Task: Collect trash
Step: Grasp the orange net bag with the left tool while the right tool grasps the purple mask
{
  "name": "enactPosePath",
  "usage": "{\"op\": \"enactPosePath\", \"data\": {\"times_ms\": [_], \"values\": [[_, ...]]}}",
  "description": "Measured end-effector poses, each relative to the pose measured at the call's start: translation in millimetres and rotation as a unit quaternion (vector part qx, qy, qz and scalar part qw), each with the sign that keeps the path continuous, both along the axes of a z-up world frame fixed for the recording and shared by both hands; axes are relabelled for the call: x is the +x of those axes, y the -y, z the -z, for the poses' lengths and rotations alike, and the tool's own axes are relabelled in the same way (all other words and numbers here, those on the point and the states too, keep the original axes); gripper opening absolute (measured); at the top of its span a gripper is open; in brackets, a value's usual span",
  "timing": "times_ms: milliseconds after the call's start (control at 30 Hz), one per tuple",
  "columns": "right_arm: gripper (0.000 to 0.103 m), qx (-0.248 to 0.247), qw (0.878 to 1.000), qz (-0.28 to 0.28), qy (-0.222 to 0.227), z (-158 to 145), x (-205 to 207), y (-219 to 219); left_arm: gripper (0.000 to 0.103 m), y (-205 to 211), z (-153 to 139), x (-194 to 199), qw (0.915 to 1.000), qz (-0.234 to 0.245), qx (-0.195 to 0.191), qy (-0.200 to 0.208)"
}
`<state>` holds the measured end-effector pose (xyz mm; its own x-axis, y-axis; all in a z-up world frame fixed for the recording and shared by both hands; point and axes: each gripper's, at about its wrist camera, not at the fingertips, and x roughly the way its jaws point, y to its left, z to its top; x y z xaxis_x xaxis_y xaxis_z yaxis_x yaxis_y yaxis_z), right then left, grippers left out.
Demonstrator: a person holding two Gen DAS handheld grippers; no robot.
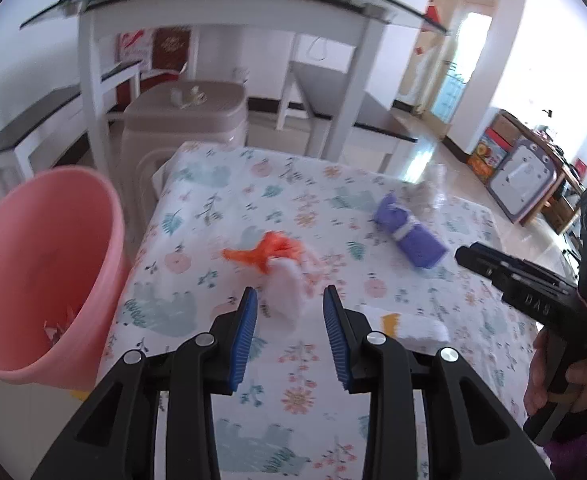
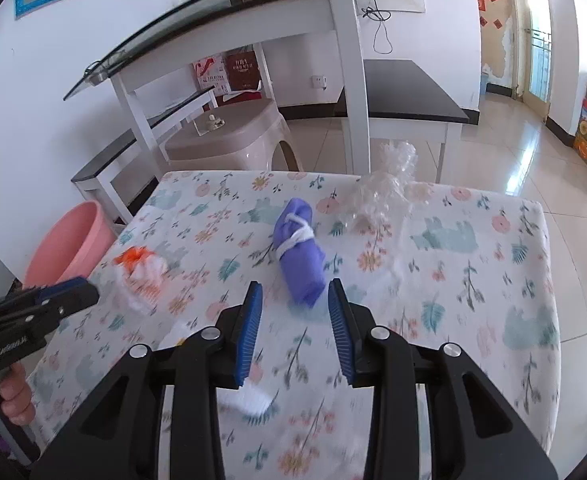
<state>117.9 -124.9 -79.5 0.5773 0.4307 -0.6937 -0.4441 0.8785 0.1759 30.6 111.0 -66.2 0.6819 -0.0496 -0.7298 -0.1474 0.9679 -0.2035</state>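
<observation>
On the floral tablecloth (image 1: 197,216) lie an orange scrap (image 1: 271,250) and a white crumpled tissue (image 1: 287,294) touching it. My left gripper (image 1: 290,294) is open, with the tissue showing between its blue pads, which do not press it. A purple roll tied with white string (image 2: 299,256) lies mid-table. My right gripper (image 2: 295,286) hangs open at its near end, pads clear of it. Crumpled clear plastic (image 2: 389,184) sits at the far edge. A flat white tissue (image 1: 411,326) lies near the front. The pink bin (image 1: 41,276) stands left of the table.
A beige plastic stool (image 2: 229,136) stands behind the table, and a white glass-topped table (image 2: 345,32) beyond it. A dark low bench (image 2: 405,92) is at the back right. Shiny tiled floor (image 2: 533,152) runs to the right. A person's hands hold both grippers.
</observation>
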Motion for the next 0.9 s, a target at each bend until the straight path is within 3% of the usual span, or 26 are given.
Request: {"op": "enactPosePath", "data": {"times_ms": [167, 367, 567, 700, 900], "values": [[0.035, -0.003, 1.000, 0.002, -0.011, 5.4, 22.1, -7.1, 0.033, -2.9, 7.7, 12.5, 0.9998, -0.006, -0.017, -0.012], [0.035, -0.009, 1.000, -0.002, -0.026, 17.5, 36.4, -17.7, 0.033, 3.3, 24.3, 31.3, 0.9994, -0.012, -0.002, -0.032], [0.035, -0.004, 0.999, 0.006, -0.039, 27.7, 39.3, -16.7, 0.028, 1.4, 23.8, 28.5, 0.9998, -0.015, -0.004, -0.011], [0.019, 0.011, 0.999, 0.008, -0.051, 30.6, 36.1, -11.1, 0.023, 2.3, 20.5, 24.9, 0.9999, -0.013, -0.004, 0.000], [0.015, 0.019, 0.999, 0.018, -0.045, 25.8, 17.1, -2.5, 0.023, 9.3, 7.6, 14.7, 0.9996, -0.003, 0.012, 0.026]]}}
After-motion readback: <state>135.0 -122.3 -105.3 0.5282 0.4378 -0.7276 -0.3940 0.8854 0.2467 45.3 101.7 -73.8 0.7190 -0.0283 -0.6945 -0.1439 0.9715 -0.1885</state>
